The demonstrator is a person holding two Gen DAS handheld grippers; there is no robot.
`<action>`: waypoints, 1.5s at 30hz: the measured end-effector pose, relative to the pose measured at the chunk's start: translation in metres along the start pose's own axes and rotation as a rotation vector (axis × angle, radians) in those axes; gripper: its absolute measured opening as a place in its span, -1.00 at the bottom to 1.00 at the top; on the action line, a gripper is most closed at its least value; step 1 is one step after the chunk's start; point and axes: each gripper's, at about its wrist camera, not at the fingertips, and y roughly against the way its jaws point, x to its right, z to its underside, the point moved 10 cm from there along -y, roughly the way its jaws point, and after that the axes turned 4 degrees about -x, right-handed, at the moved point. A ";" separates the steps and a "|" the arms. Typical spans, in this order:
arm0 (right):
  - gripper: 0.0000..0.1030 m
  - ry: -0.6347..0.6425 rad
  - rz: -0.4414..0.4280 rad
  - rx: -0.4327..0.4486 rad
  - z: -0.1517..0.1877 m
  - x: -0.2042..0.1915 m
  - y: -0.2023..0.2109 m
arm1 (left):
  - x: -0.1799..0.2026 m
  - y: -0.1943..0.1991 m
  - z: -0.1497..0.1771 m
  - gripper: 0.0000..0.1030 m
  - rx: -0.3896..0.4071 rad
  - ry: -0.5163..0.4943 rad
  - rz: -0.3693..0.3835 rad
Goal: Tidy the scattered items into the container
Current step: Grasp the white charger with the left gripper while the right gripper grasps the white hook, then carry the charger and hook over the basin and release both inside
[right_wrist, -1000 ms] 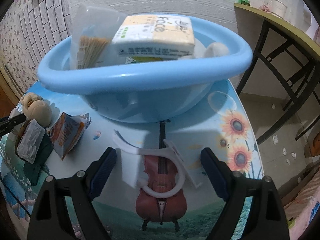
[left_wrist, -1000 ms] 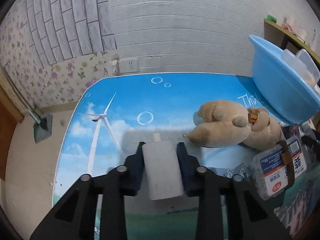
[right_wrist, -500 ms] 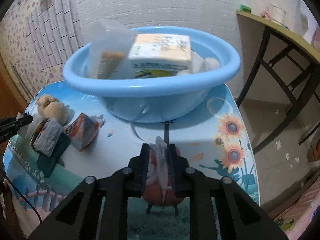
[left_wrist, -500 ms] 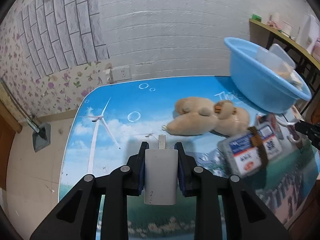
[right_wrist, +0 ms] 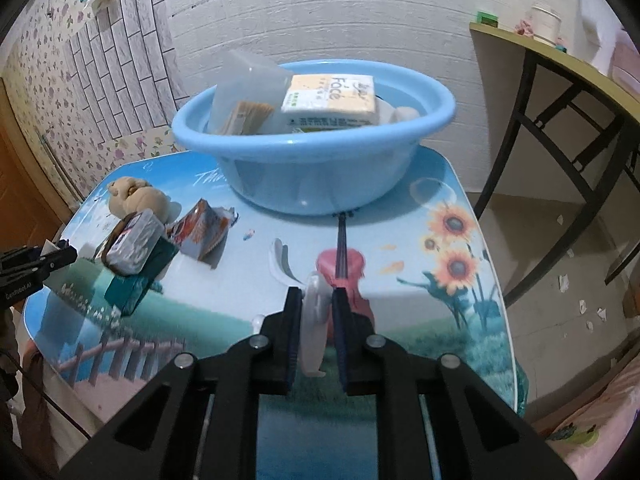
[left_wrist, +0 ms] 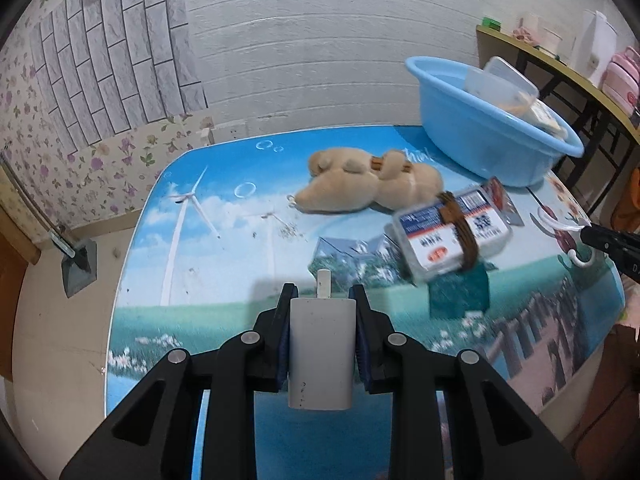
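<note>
My left gripper (left_wrist: 322, 300) is shut on a white charger plug (left_wrist: 322, 350), held above the near edge of the picture-printed table. My right gripper (right_wrist: 316, 300) is shut on a white plastic hook clip (right_wrist: 314, 332), lifted off the table in front of the blue basin (right_wrist: 316, 152). The basin holds a tissue pack (right_wrist: 332, 98), a clear box and other items. On the table lie a tan plush toy (left_wrist: 368, 184), a wrapped tissue packet (left_wrist: 448, 236) on a green box (right_wrist: 136, 280), and an orange snack pack (right_wrist: 202, 232).
The basin also shows at the far right of the left wrist view (left_wrist: 488, 136). A wooden shelf table (right_wrist: 560, 64) with dark legs stands right of the table. The brick-pattern wall is behind. The table edge drops to the floor on the left and right.
Both grippers have risen and pulled back from the table. The right gripper closed on the white hook clip a second ago and has lifted it. The left keeps hold of the charger.
</note>
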 end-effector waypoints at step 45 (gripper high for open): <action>0.04 0.132 -0.007 -0.040 0.042 -0.012 -0.005 | 0.015 -0.005 0.036 -0.52 -0.022 -0.044 0.052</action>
